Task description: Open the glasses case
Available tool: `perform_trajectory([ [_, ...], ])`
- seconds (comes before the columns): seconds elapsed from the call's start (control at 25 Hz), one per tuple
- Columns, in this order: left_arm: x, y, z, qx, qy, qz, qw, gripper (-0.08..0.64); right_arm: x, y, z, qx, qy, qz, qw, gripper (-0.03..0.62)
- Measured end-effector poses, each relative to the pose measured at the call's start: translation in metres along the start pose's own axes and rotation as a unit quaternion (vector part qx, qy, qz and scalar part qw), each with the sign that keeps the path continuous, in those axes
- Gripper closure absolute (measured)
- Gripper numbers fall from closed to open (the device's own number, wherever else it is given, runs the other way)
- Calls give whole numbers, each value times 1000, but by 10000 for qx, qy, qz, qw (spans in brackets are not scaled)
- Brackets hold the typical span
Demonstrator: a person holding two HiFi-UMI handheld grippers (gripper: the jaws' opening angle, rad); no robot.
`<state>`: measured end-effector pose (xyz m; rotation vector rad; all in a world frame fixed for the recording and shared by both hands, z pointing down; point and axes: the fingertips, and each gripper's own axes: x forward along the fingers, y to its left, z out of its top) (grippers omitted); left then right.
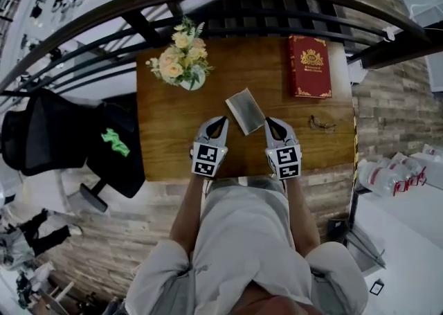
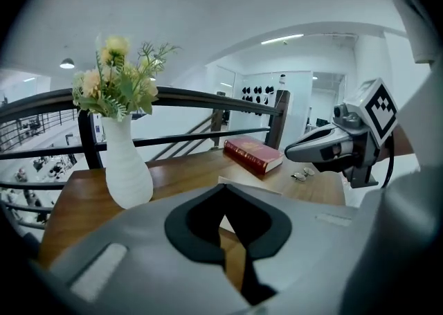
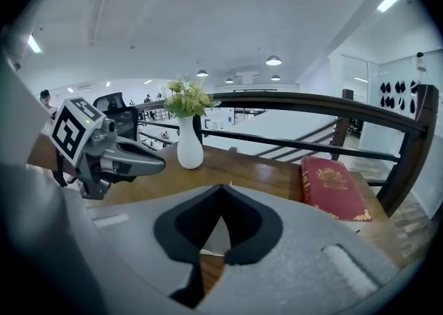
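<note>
The glasses case lies flat in the middle of the table and looks closed. Both grippers are held by the near edge, one on either side of the case and clear of it. The left gripper has its jaws pressed together on nothing, and the right gripper is likewise closed and empty. A vase of flowers stands toward the far left corner, a red book lies at the far right corner, and a pair of glasses lies near the right edge.

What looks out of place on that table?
Nothing is spilled or broken. The glasses case lies slanted across the table, unlike the squarely placed red book, and the glasses sit loose near the right edge.
</note>
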<state>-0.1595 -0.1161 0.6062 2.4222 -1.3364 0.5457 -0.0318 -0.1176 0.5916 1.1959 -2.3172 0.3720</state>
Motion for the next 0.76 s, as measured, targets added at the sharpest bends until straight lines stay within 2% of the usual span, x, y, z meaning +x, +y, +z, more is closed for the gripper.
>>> perform_trajectory([
  [0.36,-20,-11,23,-20,-257,545,9982,541,-18,-8,16,-141,-307,374,9987,591],
  [0.76,-27,-29,46,4,-525,701,9962,541,-33,-13,22,-184,-462,450,9977,591],
])
